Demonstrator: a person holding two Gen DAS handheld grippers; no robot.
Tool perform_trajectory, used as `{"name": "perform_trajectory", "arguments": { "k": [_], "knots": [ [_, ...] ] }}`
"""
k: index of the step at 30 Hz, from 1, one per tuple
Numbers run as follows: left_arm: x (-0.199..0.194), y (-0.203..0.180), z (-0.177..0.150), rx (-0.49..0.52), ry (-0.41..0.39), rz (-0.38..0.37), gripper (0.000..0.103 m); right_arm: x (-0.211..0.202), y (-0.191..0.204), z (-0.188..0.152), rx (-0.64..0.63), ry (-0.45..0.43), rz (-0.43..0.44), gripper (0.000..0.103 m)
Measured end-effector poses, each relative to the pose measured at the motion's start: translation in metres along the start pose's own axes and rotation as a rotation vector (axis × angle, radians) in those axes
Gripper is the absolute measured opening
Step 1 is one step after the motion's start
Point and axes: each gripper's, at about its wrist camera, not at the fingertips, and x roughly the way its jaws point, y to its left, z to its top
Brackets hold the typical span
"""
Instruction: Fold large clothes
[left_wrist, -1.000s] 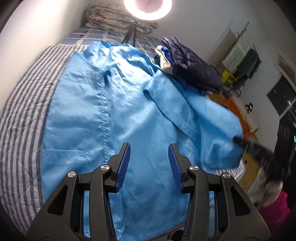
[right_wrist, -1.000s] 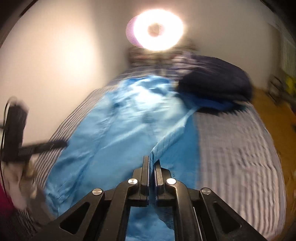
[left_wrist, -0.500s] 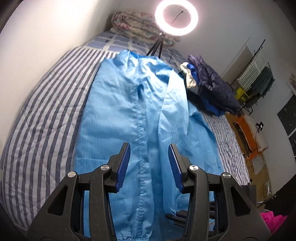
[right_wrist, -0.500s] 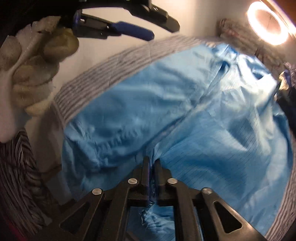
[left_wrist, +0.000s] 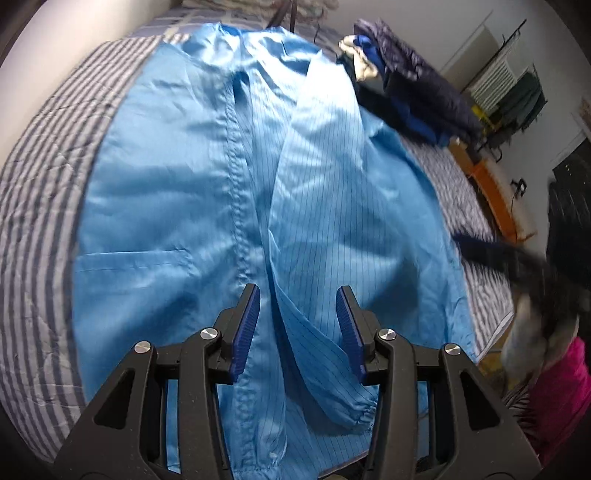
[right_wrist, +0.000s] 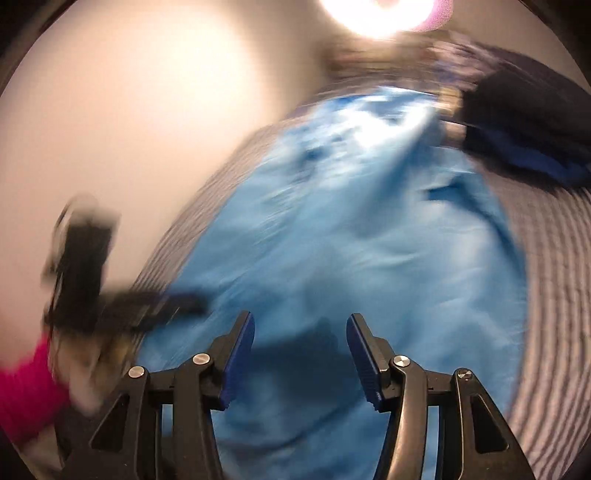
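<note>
A large light blue coat (left_wrist: 177, 192) lies spread on the striped bed. Its right sleeve (left_wrist: 317, 221) is folded lengthwise over the body, with the elastic cuff (left_wrist: 354, 413) near the front edge. My left gripper (left_wrist: 298, 325) is open and empty, just above the sleeve near the cuff. My right gripper (right_wrist: 301, 354) is open and empty above the coat (right_wrist: 362, 236), whose view is blurred by motion. The right gripper also shows blurred at the right of the left wrist view (left_wrist: 491, 254).
The striped bedsheet (left_wrist: 40, 184) shows around the coat. A pile of dark clothes (left_wrist: 417, 85) lies at the far right of the bed. A ring light (right_wrist: 384, 14) stands at the head. An orange bench (left_wrist: 495, 192) stands beside the bed.
My right gripper has let go of the sleeve, opened, and swung back to the right. The sleeve now lies folded over the coat. My left gripper has dropped closer to the cloth.
</note>
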Motion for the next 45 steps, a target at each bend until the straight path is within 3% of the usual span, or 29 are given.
{"name": "perform_trajectory", "arguments": {
  "k": [5,8,13,15,17,19,20,21,25,31,34,35,36,38,40,41,42,45],
  "knots": [
    [0.015,-0.01,0.004,0.019,0.018,-0.015,0.043,0.023,-0.061,0.05,0.161,-0.026,-0.046,0.055],
    [0.022,-0.013,0.008,0.022,0.031,-0.01,0.027,0.047,-0.087,0.073,0.232,-0.02,-0.081,0.055],
    [0.031,-0.012,0.011,0.032,0.045,0.021,0.027,0.083,-0.116,0.096,0.312,-0.005,-0.117,0.055],
    [0.032,-0.013,0.011,0.049,0.047,0.031,0.008,0.095,-0.121,0.108,0.308,-0.003,-0.152,0.053],
    [0.032,-0.015,0.01,0.062,0.044,0.045,0.007,0.106,-0.124,0.116,0.301,-0.004,-0.169,0.045],
    [0.032,-0.017,0.009,0.079,0.042,0.057,0.004,0.109,-0.128,0.12,0.298,-0.012,-0.156,0.028],
    [0.031,-0.018,0.008,0.092,0.039,0.067,0.003,0.11,-0.129,0.122,0.298,-0.02,-0.146,0.012],
    [0.03,-0.02,0.007,0.105,0.033,0.078,0.002,0.108,-0.129,0.123,0.295,-0.03,-0.145,0.003],
    [0.021,-0.021,0.005,0.095,0.016,0.072,0.0,0.08,-0.139,0.137,0.303,-0.128,-0.146,0.0],
    [0.01,-0.03,0.001,0.083,0.011,0.011,0.0,0.04,-0.189,0.133,0.486,-0.239,-0.168,0.0],
    [0.014,-0.041,-0.005,0.11,0.034,0.011,0.0,0.047,-0.204,0.13,0.524,-0.19,-0.152,0.012],
    [0.015,-0.043,-0.006,0.117,0.034,0.022,0.0,0.049,-0.204,0.13,0.523,-0.18,-0.144,0.027],
    [0.015,-0.044,-0.007,0.123,0.027,0.036,0.0,0.049,-0.201,0.129,0.508,-0.174,-0.126,0.034],
    [0.013,-0.045,-0.005,0.13,0.022,0.037,0.001,0.052,-0.19,0.131,0.455,-0.143,-0.103,0.037],
    [0.007,-0.048,-0.006,0.136,0.018,0.008,0.013,0.054,-0.174,0.127,0.404,-0.112,-0.082,0.038],
    [0.005,-0.05,-0.007,0.143,0.01,-0.001,0.027,0.058,-0.169,0.126,0.391,-0.091,-0.072,0.043],
    [0.001,-0.056,-0.01,0.168,0.002,-0.014,0.034,0.061,-0.169,0.127,0.387,-0.076,-0.07,0.053],
    [-0.003,-0.083,-0.03,0.303,0.006,-0.027,0.036,0.076,-0.167,0.123,0.395,-0.033,-0.09,0.06]
  ]
}}
